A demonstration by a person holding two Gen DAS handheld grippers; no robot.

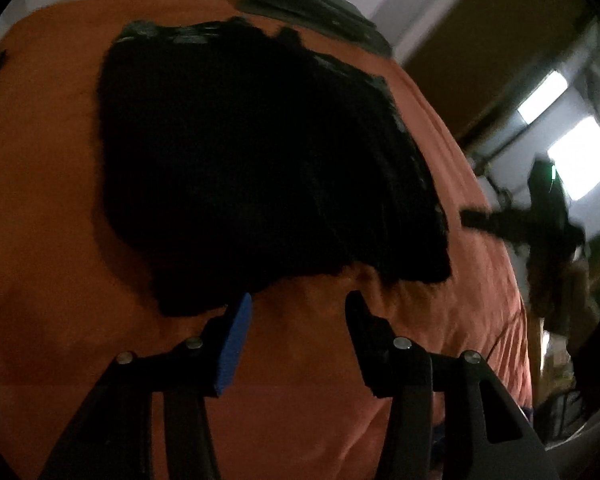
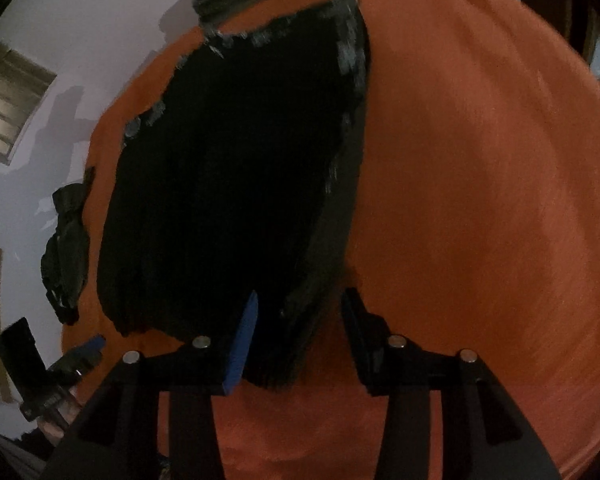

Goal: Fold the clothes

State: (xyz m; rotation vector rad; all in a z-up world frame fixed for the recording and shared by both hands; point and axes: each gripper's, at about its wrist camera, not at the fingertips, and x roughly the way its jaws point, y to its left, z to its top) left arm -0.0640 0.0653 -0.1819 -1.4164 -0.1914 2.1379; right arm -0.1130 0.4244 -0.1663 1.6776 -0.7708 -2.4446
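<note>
Seemingly both claws — left claw (image 1: 298, 308), right claw (image 2: 300, 304) — gape, holding nothing.

Orange sheet (image 1: 60, 208) is covering the whole bed surface, lightly wrinkled. Black folded garment (image 1: 252, 168) is lying flat on it mid-surface. Second dark clothing pile (image 1: 312, 8) is sitting at the far edge, another dark bundle (image 2: 66, 256) hanging off the side edge

A matt, soft black cloth garment (image 1: 260, 168) is seen lying on an orange woven cloth cover (image 1: 52, 240), whose surface looks faintly rough. Nearest the garment, matt black plastic gripper fingers (image 2: 364, 332) are fitted with shiny round metal screws (image 2: 397, 341) and a smooth blue pad (image 2: 244, 344).
</note>
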